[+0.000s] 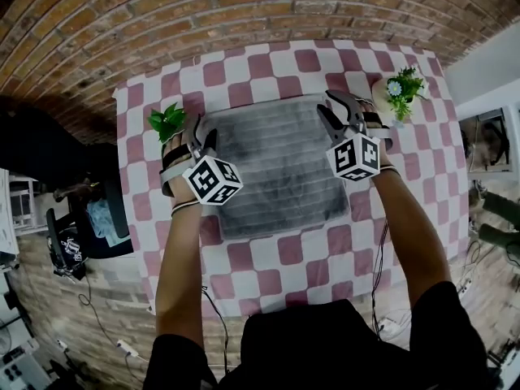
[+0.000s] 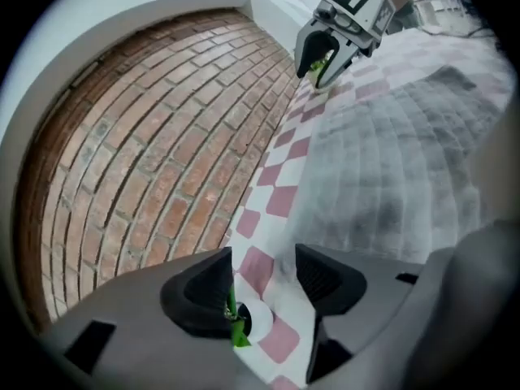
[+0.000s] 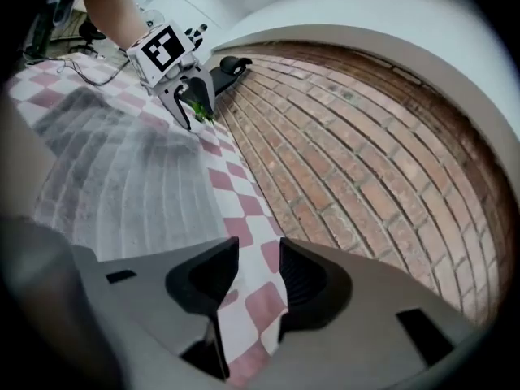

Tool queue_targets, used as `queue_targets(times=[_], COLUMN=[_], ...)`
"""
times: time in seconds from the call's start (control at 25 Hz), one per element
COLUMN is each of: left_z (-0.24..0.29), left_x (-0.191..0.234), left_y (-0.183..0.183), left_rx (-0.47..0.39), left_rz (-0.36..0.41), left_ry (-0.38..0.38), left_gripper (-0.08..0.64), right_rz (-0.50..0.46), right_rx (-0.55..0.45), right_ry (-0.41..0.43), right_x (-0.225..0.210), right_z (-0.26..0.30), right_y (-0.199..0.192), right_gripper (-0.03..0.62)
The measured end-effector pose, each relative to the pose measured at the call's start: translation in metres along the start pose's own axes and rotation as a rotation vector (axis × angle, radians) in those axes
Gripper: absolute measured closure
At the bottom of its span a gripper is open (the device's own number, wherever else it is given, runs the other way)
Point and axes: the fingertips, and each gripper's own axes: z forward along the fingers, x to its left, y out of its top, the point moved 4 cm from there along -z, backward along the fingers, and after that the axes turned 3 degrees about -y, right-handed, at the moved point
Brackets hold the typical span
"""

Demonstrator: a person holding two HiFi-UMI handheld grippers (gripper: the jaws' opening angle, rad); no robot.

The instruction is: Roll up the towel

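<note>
The grey towel (image 1: 276, 165) lies spread flat and unrolled in the middle of the bench (image 1: 244, 258), which is covered by a pink-and-white checked cloth. Its ribbed surface shows in both gripper views, and the cloth borders it on every side.

The left tool (image 1: 203, 134) is at the towel's far left corner and the right tool (image 1: 335, 108) at its far right corner, both pointing towards the brick wall (image 1: 244, 15) beyond the bench.

In the left gripper view the left tool's (image 2: 264, 270) jaws stand apart and clamp nothing. The gap shows checked cloth, with the towel's edge just beside the right-hand jaw.

In the right gripper view the right tool's (image 3: 258, 258) jaws are also apart, with only checked cloth in the narrow gap and the towel off to the left.

A small green potted plant (image 1: 166, 120) stands just beside the left tool. A second potted plant with a pale flower (image 1: 400, 88) stands near the right tool, at the far right corner of the bench.
</note>
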Motion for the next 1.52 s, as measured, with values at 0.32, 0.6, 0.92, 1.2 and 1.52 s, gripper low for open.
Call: queue_targets(times=[0.32, 0.6, 0.92, 1.2, 1.52], left_z=[-0.118, -0.183, -0.186, -0.172, -0.179], left_x=[-0.082, -0.159, -0.200, -0.199, -0.198], left_y=[-0.016, -0.048, -0.069, -0.069, -0.073], left_rx=[-0.168, -0.159, -0.099, -0.066, -0.037], left_rz=[-0.033, -0.170, -0.049, -0.060, 0.011], left_ry=[-0.222, -0.443, -0.540, -0.501, -0.488], left_gripper=[0.360, 0.362, 0.405, 0.533, 0.551], right_rz=[0.030, 0.018, 0.040, 0.154, 0.175], right_rx=[-0.146, -0.131, -0.063, 0.029, 0.035], right_ry=[0.289, 0.491, 0.592, 0.618, 0.586], right_x=[0.079, 0.139, 0.171, 0.176, 0.176], right_z=[-0.131, -0.197, -0.209, -0.197, -0.214], right_y=[0.000, -0.025, -0.047, -0.065, -0.060], right_gripper=[0.440, 0.465, 0.449, 0.490, 0.578])
